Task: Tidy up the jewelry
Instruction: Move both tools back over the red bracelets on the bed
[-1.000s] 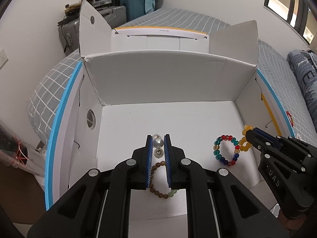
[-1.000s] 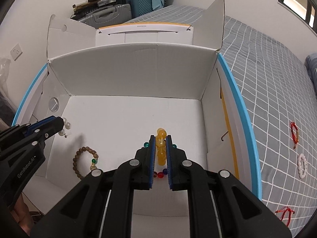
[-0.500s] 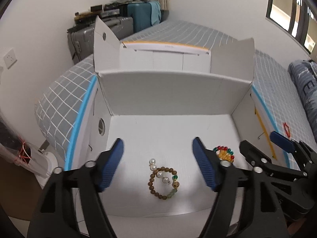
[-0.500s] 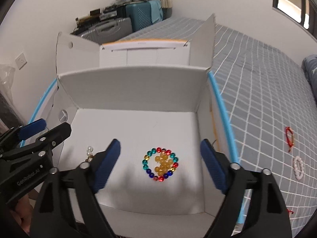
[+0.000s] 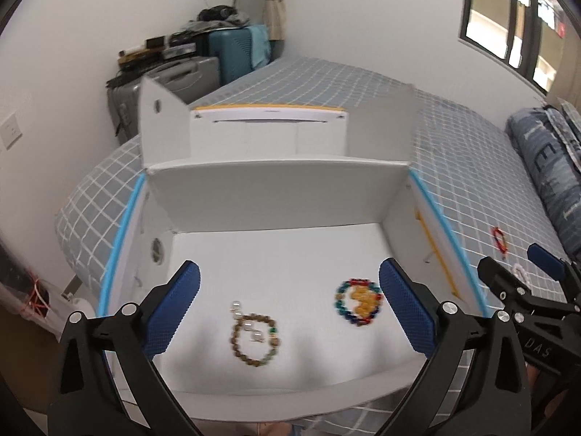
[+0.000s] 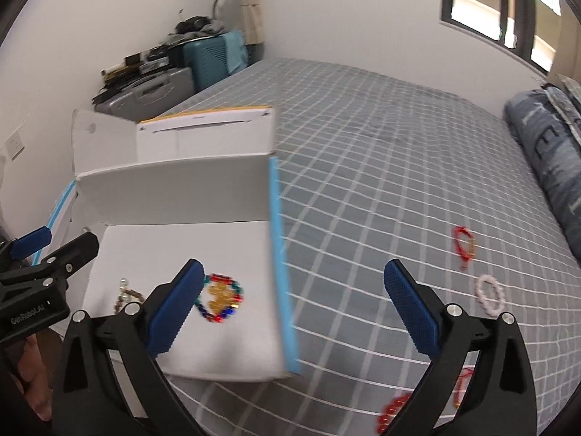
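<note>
An open white cardboard box (image 5: 276,196) (image 6: 174,196) stands on the bed. On its floor lie a brown bead bracelet (image 5: 254,339) with pearl pieces (image 5: 236,307) on it, and a multicoloured bead bracelet (image 5: 357,301) (image 6: 219,301) ringing a yellow bead piece (image 5: 361,296). My left gripper (image 5: 290,312) is open and empty above the box's front. My right gripper (image 6: 290,312) is open and empty, over the box's right wall. On the bedspread lie a red cord bracelet (image 6: 463,245), a white bead bracelet (image 6: 490,292) and a red bead bracelet (image 6: 394,407).
The grey checked bedspread (image 6: 381,145) stretches right of the box. A folded dark blue quilt (image 6: 544,138) lies at the far right. Suitcases (image 5: 189,72) stand against the back wall. The box's flaps (image 5: 159,123) stand up at the back.
Both grippers opened and let go of their pieces inside the box, then pulled back and up. The right gripper has swung right toward the bedspread.
</note>
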The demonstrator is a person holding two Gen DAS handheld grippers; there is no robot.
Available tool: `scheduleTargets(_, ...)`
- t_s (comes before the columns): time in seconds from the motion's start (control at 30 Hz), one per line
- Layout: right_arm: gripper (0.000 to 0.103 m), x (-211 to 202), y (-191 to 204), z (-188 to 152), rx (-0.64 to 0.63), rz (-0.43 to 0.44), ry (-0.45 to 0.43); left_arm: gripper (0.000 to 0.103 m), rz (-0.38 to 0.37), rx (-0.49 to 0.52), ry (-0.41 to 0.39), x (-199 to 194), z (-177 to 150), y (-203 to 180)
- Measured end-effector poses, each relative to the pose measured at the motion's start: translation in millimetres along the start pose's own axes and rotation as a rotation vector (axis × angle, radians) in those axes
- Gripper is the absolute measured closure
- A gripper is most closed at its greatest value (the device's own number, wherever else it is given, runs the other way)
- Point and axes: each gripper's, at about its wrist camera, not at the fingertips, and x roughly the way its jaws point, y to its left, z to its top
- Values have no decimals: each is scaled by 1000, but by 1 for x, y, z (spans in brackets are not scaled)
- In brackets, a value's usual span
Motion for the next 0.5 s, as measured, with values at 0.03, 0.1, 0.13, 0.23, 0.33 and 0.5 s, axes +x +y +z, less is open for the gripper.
scheduleTargets(0.03,8,-3,-7,-2,9,-9,-1,6,-11,12,-3,-2,0,-8)
scheduleTargets(0.1,8,-12,-26,-5,30,-30,-7,6,-26,29,-5,-5,-1,-20)
scheduleTargets(0.13,8,-15,-31,-6,35,-38,-8,6,-32,36,-7,-7,-1,-26)
scheduleTargets(0.23,8,-27,-54,-10,57,-65,-16,6,-60,54,-12,-12,-2,-46)
scheduleTargets(0.33,8,-36,-77,-16,83,-87,-19,6,-86,86,-13,-17,-3,-70)
scheduleTargets(0.5,8,-43,-115,-32,96,-145,-4,6,-116,148,-16,-21,-10,-106)
